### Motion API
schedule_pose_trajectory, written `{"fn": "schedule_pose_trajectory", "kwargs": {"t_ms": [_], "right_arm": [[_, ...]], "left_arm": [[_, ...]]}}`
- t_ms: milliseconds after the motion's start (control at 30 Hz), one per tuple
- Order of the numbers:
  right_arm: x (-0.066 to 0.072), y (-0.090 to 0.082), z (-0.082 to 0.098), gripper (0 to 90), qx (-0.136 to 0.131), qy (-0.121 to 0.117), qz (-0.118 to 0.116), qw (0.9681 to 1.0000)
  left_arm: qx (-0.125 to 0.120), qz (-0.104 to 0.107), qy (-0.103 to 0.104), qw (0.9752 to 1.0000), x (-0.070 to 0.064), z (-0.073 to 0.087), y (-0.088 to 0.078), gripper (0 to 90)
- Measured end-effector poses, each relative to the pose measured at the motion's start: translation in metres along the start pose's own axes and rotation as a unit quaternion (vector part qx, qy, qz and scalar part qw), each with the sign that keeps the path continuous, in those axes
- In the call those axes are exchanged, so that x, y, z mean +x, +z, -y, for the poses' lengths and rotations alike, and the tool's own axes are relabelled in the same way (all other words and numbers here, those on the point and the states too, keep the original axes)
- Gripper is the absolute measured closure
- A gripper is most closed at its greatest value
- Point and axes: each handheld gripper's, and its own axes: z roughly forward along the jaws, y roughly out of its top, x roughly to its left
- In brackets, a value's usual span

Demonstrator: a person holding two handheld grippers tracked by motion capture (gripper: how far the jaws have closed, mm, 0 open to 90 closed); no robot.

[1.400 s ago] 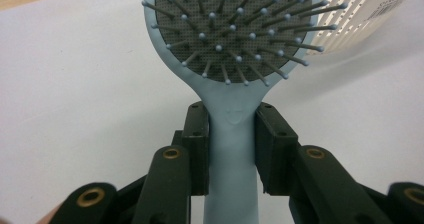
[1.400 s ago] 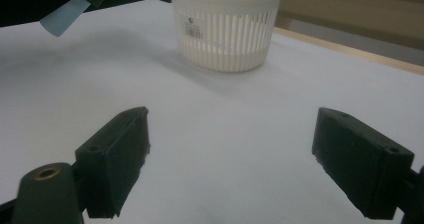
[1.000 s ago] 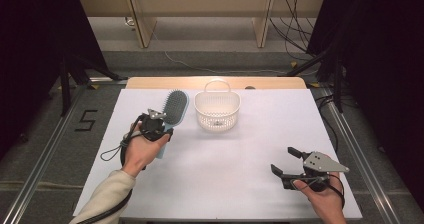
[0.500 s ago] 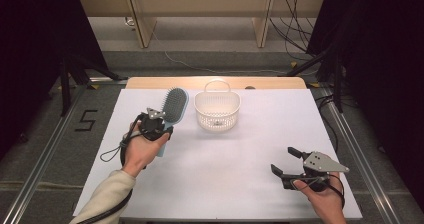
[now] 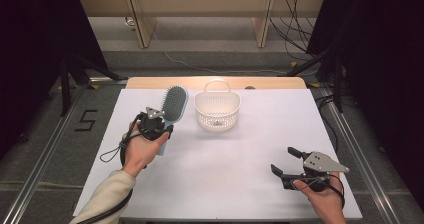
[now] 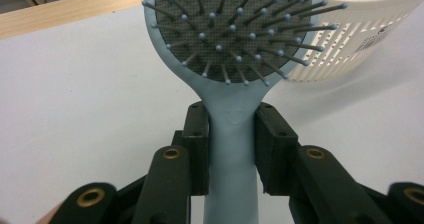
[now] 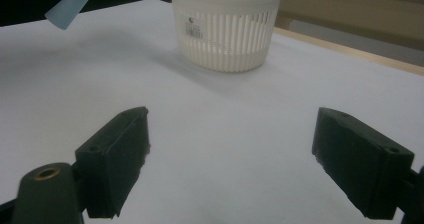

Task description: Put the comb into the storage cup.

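Observation:
A light blue hairbrush (image 5: pixel 172 104) with a dark bristle pad is held above the left side of the white table. My left gripper (image 5: pixel 159 125) is shut on its handle (image 6: pixel 231 149), with both pads pressed to the handle's sides just below the brush head (image 6: pixel 230 29). A white slotted plastic basket (image 5: pixel 217 110) with a loop handle stands on the table just right of the brush (image 6: pixel 350 34) (image 7: pixel 225 29). My right gripper (image 5: pixel 286 162) rests low at the table's near right, jaws wide open (image 7: pixel 230 164) and nothing between them. The handle's end (image 7: pixel 72 6) pokes in at the top left of the right gripper view.
The white table top (image 5: pixel 260 149) has a wooden strip (image 5: pixel 270 83) along its far edge. Metal rails run along both sides, and a "5" is marked on the floor (image 5: pixel 86 120) at the left. Cables lie on the floor behind the table.

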Motion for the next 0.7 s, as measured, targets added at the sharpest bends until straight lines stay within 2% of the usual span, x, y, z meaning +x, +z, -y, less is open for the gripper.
{"fn": "schedule_pose_trajectory", "kwargs": {"t_ms": [700], "right_arm": [[-0.0001, -0.0002, 0.0001, 16.0, 0.000, -0.001, 0.000, 1.0000]], "left_arm": [[-0.020, -0.004, -0.001, 0.9998, 0.0002, -0.0018, -0.0024, 69.6]]}}
